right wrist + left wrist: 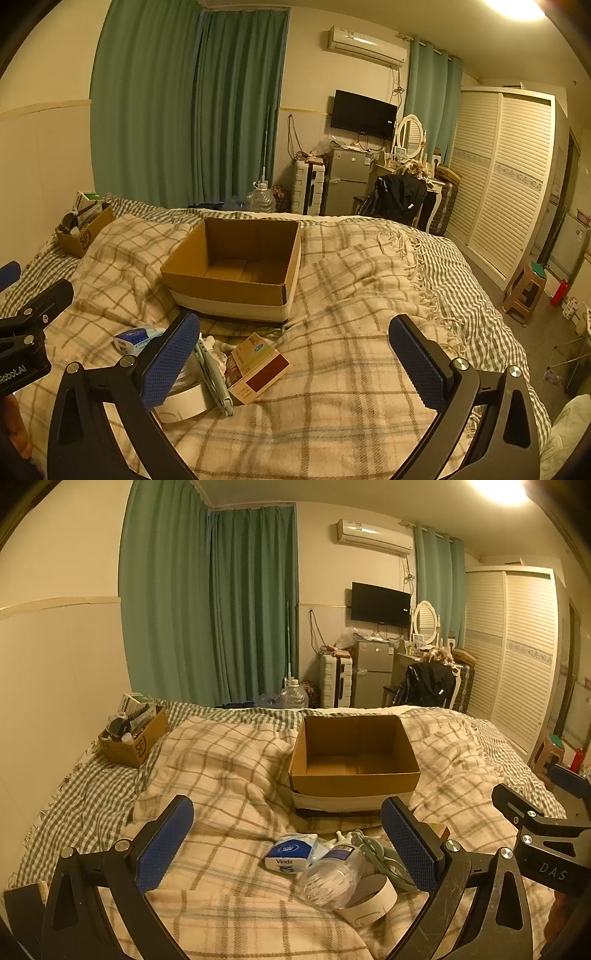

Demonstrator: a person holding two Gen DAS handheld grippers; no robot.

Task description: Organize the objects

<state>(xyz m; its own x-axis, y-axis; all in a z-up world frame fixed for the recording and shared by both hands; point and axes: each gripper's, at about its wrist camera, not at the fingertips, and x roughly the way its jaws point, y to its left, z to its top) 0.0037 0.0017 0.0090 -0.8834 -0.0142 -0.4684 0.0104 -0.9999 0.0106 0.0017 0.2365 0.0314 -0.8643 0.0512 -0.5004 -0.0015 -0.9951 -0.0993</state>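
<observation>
An empty open cardboard box [354, 775] [236, 288] stands on the plaid blanket in the middle of the bed. In front of it lies a small pile: a blue Vinda tissue pack [290, 853] [135, 338], a clear plastic bottle [332, 875], a white tape roll [373, 897] [184, 404], a grey-green clip [384, 856] [214, 376] and a red-and-white carton [256, 369]. My left gripper [291, 843] is open above the pile. My right gripper [295, 356] is open, with the carton between its fingers, near the left one.
A smaller SF box [135, 744] [83, 234] full of items sits at the bed's far left by the wall. Beyond the bed are green curtains, a fridge [371, 672], a chair with a black jacket [400, 197] and a wardrobe. A stool [524, 291] stands right.
</observation>
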